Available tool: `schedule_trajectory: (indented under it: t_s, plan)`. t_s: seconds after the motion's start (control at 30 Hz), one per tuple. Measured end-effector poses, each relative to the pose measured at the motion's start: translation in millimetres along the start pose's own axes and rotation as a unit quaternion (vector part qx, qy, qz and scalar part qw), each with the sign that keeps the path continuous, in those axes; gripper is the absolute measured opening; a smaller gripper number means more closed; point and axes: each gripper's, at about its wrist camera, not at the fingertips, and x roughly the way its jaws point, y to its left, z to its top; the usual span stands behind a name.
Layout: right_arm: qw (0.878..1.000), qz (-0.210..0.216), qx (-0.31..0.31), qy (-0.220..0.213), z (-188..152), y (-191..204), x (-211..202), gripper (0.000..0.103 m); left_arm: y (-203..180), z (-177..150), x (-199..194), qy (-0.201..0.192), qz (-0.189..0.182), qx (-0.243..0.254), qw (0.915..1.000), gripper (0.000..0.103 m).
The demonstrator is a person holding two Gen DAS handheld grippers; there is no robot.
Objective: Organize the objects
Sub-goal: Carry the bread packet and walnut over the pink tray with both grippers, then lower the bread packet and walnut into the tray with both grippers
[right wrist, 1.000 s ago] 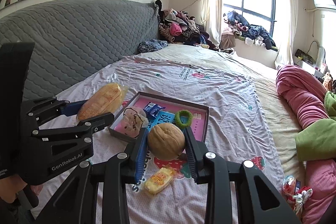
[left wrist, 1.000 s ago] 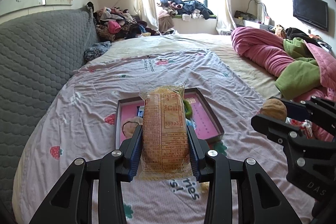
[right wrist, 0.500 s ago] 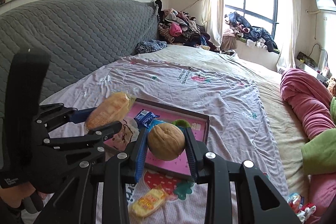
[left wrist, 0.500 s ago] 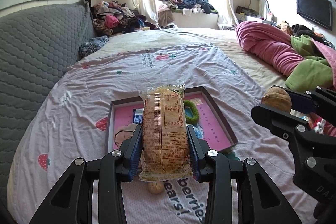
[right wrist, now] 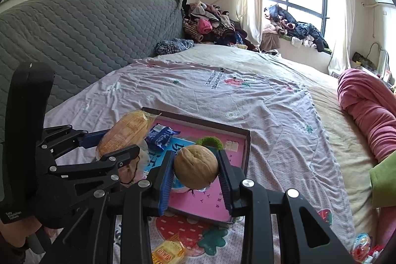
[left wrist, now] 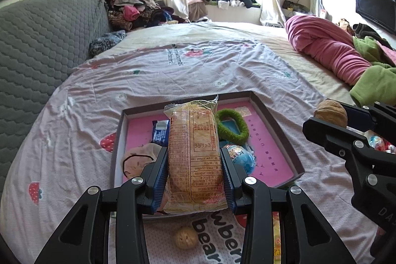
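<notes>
My left gripper [left wrist: 194, 165] is shut on a wrapped bread packet [left wrist: 194, 152] and holds it above the near left part of a shallow pink-lined tray [left wrist: 272, 115] on the bed. My right gripper [right wrist: 195, 170] is shut on a walnut [right wrist: 195, 166] and holds it over the tray's [right wrist: 245, 137] near edge. In the tray lie a green hair tie [left wrist: 232, 125], a blue snack packet [left wrist: 159, 131], a beige pouch [left wrist: 137, 160] and a blue round toy [left wrist: 238, 156].
A second walnut [left wrist: 185, 238] and a yellow packet [right wrist: 169, 251] lie on the strawberry sheet in front of the tray. A colourful wrapped sweet [right wrist: 361, 243] lies at the right. Pink and green blankets [left wrist: 334, 48] are piled at the right, a grey headboard [right wrist: 86, 26] at the left.
Both grippers have moved forward with their loads, so they now hang over the tray. The tray looks closer and lower in both views.
</notes>
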Motion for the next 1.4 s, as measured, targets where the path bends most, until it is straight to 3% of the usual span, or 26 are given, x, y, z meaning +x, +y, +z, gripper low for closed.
schedule_trajectory:
  t_s: [0.5, 1.4]
  plan:
    - [0.999, -0.009, 0.007, 0.044, -22.8, -17.7, 51.2, 0.035, -4.8, -21.0, 48.9, 0.030, -0.001, 0.004, 0.9995, 0.041]
    - [0.993, -0.018, -0.008, 0.113, -53.7, -22.8, 117.2, 0.035, -1.5, -41.9, 93.2, 0.071, 0.007, 0.006, 0.9975, 0.041]
